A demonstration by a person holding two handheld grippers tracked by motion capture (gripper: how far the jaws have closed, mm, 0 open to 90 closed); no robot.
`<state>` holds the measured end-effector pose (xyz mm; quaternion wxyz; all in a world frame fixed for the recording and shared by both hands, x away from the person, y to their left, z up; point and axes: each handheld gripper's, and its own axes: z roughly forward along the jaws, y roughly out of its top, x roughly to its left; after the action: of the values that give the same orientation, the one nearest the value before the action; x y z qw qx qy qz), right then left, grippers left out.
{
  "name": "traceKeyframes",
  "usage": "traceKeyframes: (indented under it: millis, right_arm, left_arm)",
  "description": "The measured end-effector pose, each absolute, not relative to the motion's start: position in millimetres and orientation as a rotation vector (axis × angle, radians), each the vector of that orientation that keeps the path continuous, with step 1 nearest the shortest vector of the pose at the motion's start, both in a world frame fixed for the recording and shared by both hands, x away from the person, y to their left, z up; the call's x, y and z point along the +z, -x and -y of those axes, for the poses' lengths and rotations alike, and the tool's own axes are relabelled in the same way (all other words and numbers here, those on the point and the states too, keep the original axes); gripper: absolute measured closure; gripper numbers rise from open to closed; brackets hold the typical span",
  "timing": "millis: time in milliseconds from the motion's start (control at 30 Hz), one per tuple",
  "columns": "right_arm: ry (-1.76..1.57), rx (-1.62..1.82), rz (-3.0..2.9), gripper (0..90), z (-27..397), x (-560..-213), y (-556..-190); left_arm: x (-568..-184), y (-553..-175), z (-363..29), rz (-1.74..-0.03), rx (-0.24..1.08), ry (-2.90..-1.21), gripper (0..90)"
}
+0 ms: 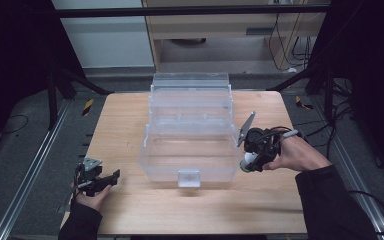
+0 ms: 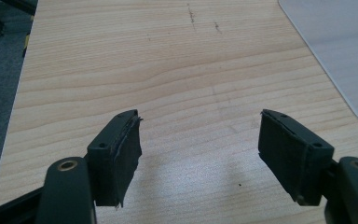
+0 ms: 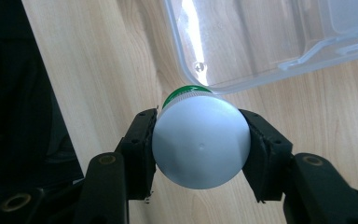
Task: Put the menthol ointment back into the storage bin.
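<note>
Wooden desk (image 1: 130, 215), light grain, set on a grey floor between dark frame rails.

Clear plastic box (image 1: 190, 135) at mid desk, open, with its lid (image 1: 191, 80) standing up at the far side. Upper tray tier toward the far end, deeper bin toward the near end, small latch (image 1: 189, 177) on the near wall. Rounded corner of the same box at the top of the right gripper view (image 3: 270, 42) and at the far right of the left gripper view (image 2: 340, 46).

Right hand (image 1: 297, 155) at the right of the box, just beside its near right corner, carrying the right gripper (image 1: 250, 160). Grey three-cornered plate tilted up beside the box wall.

Left hand (image 1: 92, 197) near the near left edge of the desk, well apart from the box, carrying the left gripper (image 2: 200, 144). Jaws wide apart, nothing between them, bare wood beneath.

Small bottle (image 3: 200, 140), white with a green band toward its far end, clamped between the right gripper's pads at both sides, round white end facing the camera. Held over the desk just beside the box's rim, outside the box; seen in the high view as a white spot (image 1: 248, 161) under the right hand.
</note>
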<state>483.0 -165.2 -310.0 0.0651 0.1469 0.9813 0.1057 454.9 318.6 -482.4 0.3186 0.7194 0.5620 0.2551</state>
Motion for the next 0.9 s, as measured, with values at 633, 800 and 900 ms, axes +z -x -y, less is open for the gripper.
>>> traceKeyframes:
  millis: [633,800,900]
  right_arm:
    - [-0.455,0.371,-2.929,50.1,149.6,-302.5,-511.2]
    - [-0.457,0.375,-2.937,50.1,146.2,-305.5,-516.3]
    - [-0.465,0.367,-2.938,50.1,144.1,-308.4,-519.8]
  left_arm:
    - [-482.3,-455.3,-318.2,-1.473,0.669,-1.892,29.1]
    - [-482.4,-455.5,-318.3,-1.472,0.669,-1.893,29.1]
    - [-482.5,-455.6,-318.5,-1.472,0.669,-1.895,29.1]
